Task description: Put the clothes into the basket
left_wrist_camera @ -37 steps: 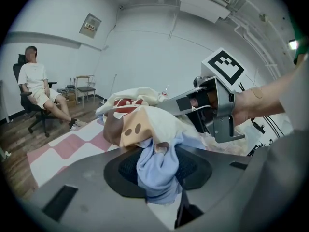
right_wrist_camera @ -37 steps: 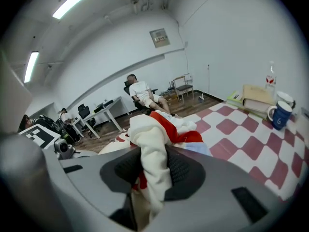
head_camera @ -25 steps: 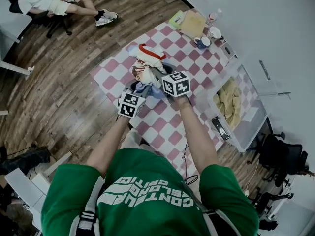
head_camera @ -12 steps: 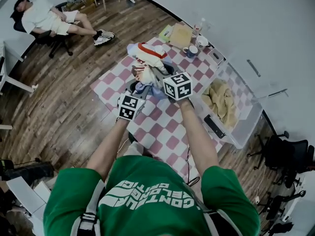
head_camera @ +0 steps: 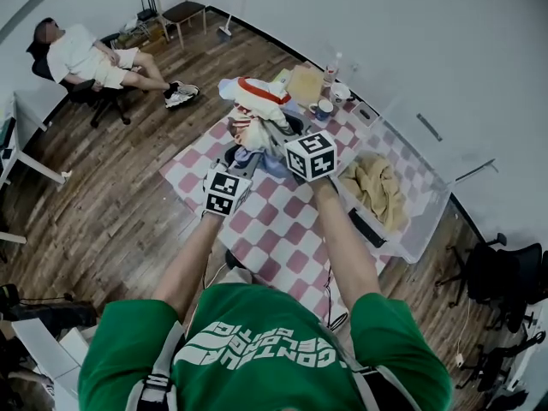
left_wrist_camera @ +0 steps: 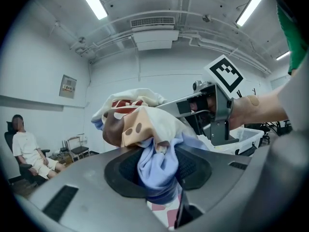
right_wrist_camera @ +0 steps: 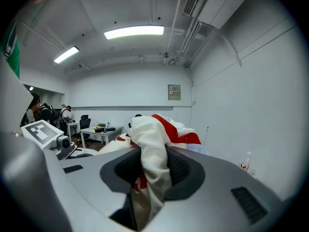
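Head view: the left gripper point(head_camera: 243, 158), clamped on pale blue fabric point(left_wrist_camera: 157, 170), and the right gripper point(head_camera: 279, 132), clamped on a white-and-red garment point(right_wrist_camera: 149, 153), have lifted the clothes bundle point(head_camera: 255, 108) off the checkered table point(head_camera: 282, 223), so it can likely now swing toward the clear basket point(head_camera: 421, 223).

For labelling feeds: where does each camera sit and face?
Head view: on the head, facing steeply down at the checkered table; arms and green shirt show.
Left gripper view: on the left claw, facing along its jaws; right hand shows.
Right gripper view: on the right claw, facing along its jaws; green sleeve shows.
Shared: all show the clamped clothes.
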`<state>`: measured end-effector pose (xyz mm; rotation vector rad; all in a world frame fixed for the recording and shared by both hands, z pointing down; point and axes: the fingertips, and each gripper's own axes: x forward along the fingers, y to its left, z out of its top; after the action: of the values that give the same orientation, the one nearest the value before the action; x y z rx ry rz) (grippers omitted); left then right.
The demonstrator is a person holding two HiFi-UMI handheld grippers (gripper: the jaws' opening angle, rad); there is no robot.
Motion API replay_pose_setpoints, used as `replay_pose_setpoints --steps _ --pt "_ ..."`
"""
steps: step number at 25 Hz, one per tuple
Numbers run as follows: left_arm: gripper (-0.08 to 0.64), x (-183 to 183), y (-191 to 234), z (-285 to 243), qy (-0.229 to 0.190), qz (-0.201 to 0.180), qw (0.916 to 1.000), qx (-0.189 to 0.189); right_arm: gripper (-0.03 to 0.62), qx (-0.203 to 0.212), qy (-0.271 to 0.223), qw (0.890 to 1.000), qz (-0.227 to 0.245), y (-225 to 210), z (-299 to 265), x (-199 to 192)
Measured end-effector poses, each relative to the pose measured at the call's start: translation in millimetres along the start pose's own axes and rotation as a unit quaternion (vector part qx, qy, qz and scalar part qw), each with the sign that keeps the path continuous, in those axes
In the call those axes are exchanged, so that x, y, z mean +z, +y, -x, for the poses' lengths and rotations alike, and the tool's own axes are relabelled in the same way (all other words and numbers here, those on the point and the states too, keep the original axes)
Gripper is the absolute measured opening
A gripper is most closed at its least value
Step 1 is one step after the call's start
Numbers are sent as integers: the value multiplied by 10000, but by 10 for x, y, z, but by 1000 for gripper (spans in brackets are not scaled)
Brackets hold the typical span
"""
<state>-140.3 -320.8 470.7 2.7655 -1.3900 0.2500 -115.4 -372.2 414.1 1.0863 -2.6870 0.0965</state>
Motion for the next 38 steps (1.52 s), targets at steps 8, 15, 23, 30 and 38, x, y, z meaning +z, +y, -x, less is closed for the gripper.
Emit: replay_pose_setpoints --steps 8,15,23,30,38 --pt "130 267 -130 -10 -167 -220 9996 -98 117 -172 -221 9996 91 -62 238 214" --pt "130 520 -462 -221 -329 -325 9978 -468 117 -623 -342 9974 149 -342 645 338" --pt "130 754 -1171 -601 -509 -434 9900 -1241 117 -1434 -425 9887 95 -827 1413 291" --pt "130 939 -1845 -829 -578 -569 9777 -1937 117 -2126 -423 9762 -40 -1156 2139 220" --pt "130 985 -2689 -962 -675 -730 9567 -2736 117 -2886 -381 9566 -152 -1369 3007 -19"
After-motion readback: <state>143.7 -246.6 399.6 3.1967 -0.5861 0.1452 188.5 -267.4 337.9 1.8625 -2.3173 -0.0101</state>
